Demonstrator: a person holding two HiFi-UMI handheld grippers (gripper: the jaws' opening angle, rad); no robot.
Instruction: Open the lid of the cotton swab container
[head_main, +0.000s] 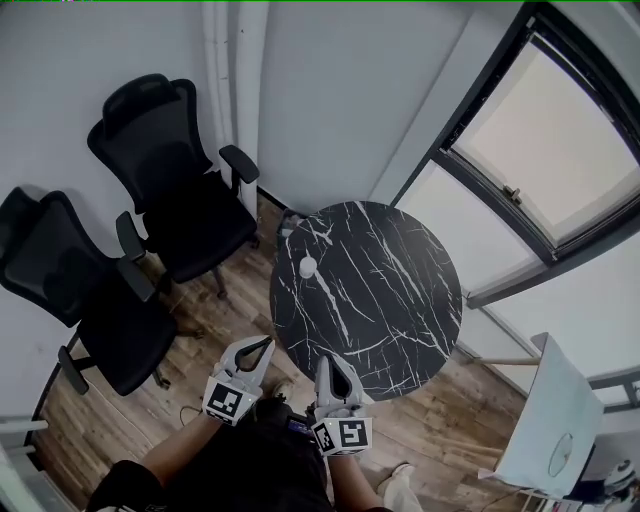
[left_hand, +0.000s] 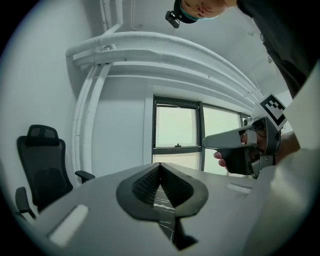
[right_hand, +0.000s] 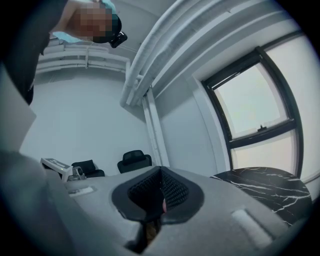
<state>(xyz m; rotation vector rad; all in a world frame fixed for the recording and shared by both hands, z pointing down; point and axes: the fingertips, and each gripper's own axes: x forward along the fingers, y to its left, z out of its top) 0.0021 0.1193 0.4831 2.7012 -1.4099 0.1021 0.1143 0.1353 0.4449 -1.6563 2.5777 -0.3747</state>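
both grippers are held low and close to the person's body, side by side. the left gripper (head_main: 266, 344) has its jaws pressed together with nothing between them. the right gripper (head_main: 326, 358), just beside it, is closed and empty too, its tips over the near edge of the round black marble table (head_main: 400, 300). ahead of both, well apart from their tips and nearer the left gripper's line, the cotton swab container (head_main: 307, 266) stands on the table by its left rim, a white shape too small to show its lid. farther off, left of the left gripper, are two black office chairs (head_main: 170, 170). beyond the right gripper is a dark-framed window (head_main: 540, 150).
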